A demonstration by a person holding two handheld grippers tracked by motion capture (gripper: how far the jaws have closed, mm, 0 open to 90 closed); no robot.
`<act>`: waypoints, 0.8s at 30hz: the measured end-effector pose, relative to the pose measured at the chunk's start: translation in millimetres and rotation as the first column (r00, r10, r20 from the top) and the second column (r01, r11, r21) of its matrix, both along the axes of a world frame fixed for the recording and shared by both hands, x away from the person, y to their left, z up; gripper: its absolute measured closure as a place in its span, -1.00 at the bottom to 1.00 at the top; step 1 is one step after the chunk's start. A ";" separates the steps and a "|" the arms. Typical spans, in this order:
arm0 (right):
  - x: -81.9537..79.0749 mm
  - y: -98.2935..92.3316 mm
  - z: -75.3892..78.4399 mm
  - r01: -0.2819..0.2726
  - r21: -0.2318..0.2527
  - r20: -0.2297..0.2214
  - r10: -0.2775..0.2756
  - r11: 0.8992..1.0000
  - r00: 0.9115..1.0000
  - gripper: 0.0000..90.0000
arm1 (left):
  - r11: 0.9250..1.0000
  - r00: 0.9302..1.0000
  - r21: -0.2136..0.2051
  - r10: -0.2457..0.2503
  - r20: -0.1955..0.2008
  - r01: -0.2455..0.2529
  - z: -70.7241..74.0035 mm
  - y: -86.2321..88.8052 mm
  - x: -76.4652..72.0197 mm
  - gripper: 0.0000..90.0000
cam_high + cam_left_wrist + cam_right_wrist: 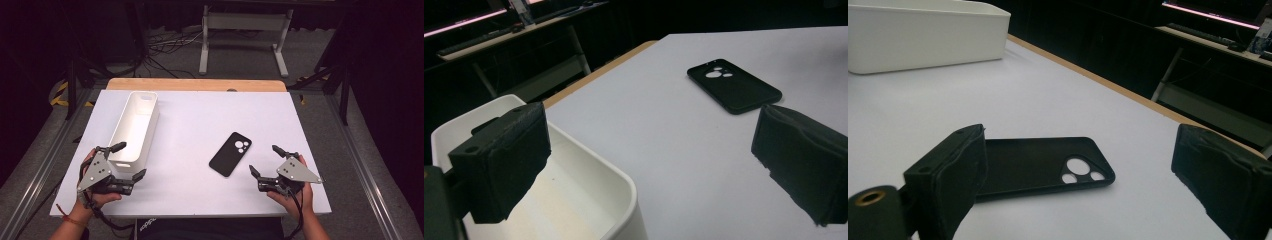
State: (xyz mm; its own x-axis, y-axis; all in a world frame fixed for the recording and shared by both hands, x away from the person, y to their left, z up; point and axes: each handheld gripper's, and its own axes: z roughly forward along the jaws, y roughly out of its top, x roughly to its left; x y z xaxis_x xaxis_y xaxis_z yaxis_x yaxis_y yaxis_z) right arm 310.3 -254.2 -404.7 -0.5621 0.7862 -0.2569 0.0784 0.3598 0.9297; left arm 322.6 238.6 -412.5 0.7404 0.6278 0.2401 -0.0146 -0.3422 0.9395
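1. Your left gripper (128,161) stood with its jaws wide apart and empty, straddling the near end wall of the white bin (134,125).
2. Your right gripper (266,159) gaped empty too, just beside the black phone case (230,154).
3. The case lay flat on the worktop (190,190), camera holes facing up.

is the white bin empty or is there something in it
Empty. The white bin shows only bare floor in the high view and the left gripper view; the phone case lies outside.
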 end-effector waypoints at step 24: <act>9.6 2.9 1.2 0.011 -0.004 -0.070 -0.011 1.000 0.998 -0.79 | 0.995 0.994 -0.001 -0.103 -0.046 0.104 -5.4 -24.2 -13.2 -0.93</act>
